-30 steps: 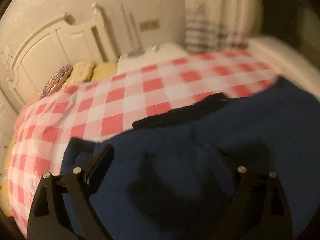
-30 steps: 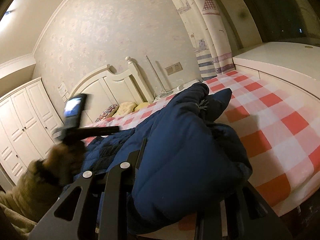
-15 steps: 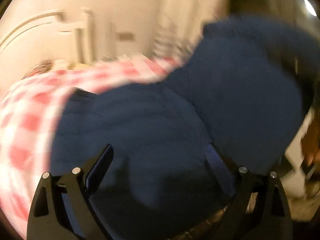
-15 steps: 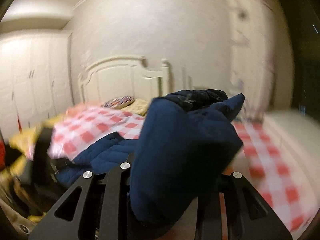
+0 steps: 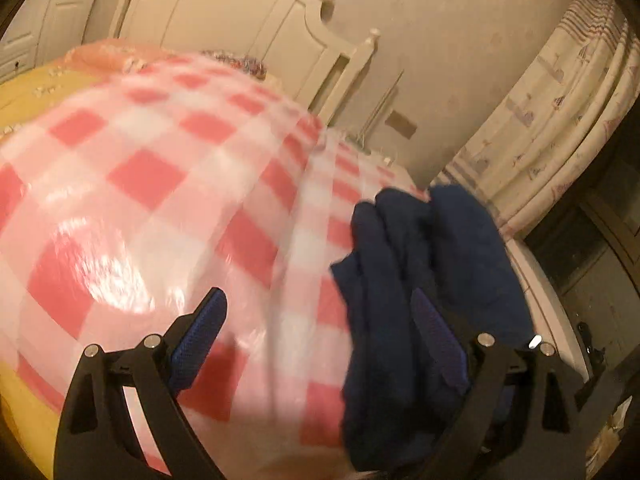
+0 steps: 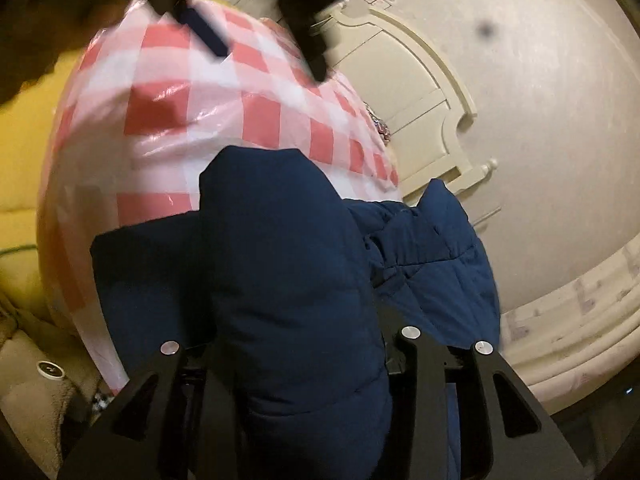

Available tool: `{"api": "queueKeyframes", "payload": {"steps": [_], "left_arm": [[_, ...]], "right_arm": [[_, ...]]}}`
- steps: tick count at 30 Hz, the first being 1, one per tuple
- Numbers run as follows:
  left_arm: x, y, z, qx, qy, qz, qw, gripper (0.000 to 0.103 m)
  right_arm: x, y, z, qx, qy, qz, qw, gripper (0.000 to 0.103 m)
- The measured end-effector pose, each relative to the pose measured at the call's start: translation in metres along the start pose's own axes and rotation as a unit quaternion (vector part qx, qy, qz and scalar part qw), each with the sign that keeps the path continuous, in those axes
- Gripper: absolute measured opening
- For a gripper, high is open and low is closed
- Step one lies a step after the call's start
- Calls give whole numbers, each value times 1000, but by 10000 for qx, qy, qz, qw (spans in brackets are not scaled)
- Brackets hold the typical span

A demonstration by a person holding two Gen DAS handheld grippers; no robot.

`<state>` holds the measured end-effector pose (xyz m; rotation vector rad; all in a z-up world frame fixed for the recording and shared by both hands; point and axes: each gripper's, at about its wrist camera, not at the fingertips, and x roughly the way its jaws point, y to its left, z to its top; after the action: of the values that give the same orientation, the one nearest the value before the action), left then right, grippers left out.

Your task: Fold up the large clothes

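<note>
The right gripper (image 6: 304,364) is easing its jaws apart with a thick fold of the navy padded jacket (image 6: 288,288) between them; the left gripper (image 5: 320,340) is gaping wide, gripping nothing. The jacket is sitting bunched at the near edge of the checked bed cover (image 5: 160,184), so I'm judging the folding unfinished: 1 rough bundle, flattening left

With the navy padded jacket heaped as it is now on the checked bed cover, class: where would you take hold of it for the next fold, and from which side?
Probably the free flat edge of the navy padded jacket, where it lies thin on the checked cover. Come in low from the bare-cover side. The puffy fold between the right gripper, whose jaws are opening, is too bulky to pinch well.
</note>
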<state>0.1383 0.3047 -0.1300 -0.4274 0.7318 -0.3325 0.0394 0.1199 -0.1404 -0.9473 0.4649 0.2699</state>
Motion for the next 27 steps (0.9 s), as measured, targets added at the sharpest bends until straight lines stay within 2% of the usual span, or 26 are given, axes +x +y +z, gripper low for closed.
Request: {"api": "queueKeyframes", "payload": {"steps": [4,7,9,13,15,16,18,19,22,25,26,27], "left_arm": [[30,-7,-4,111,312,-354,9988,93],[43,-17,-13,298,427,-196,9985,93],[49,-14,-16,173,480,-236,9984,92],[32,-17,-1,110,156,-198,9996,91],[20,-36,18,389,-35,-186,9991,91],[16,-50,26,607,-105,-181,9979,92],[13,-92,43,1295,-149,-178,9913,94],[19,-122,51,1739,-62,-218,9845,95],[50,-187,61,2446,295,-311,9687,96],[92,-227,58,2686,789,-414,9591,96],[112,-237,52,2816,939,-285,9545,96],[132,-241,47,2941,1033,9,9502,96]], "right_arm": [[-10,-7,-7,313,-232,126,9992,36],[-20,-17,-11,561,-409,215,9974,35],[-34,-30,-6,766,-553,167,9954,35],[-34,-27,4,645,-537,96,9964,35],[-18,-7,3,269,-318,92,9991,37],[-16,6,2,56,-320,-47,9995,40],[-12,27,2,-391,-310,-393,9980,43],[-11,33,2,-531,-291,-487,9970,45],[-12,32,2,-482,-280,-437,9975,47],[-15,34,0,-547,-326,-435,9970,52],[-16,34,0,-583,-352,-433,9967,53],[-19,34,-1,-618,-381,-399,9966,54]]}}
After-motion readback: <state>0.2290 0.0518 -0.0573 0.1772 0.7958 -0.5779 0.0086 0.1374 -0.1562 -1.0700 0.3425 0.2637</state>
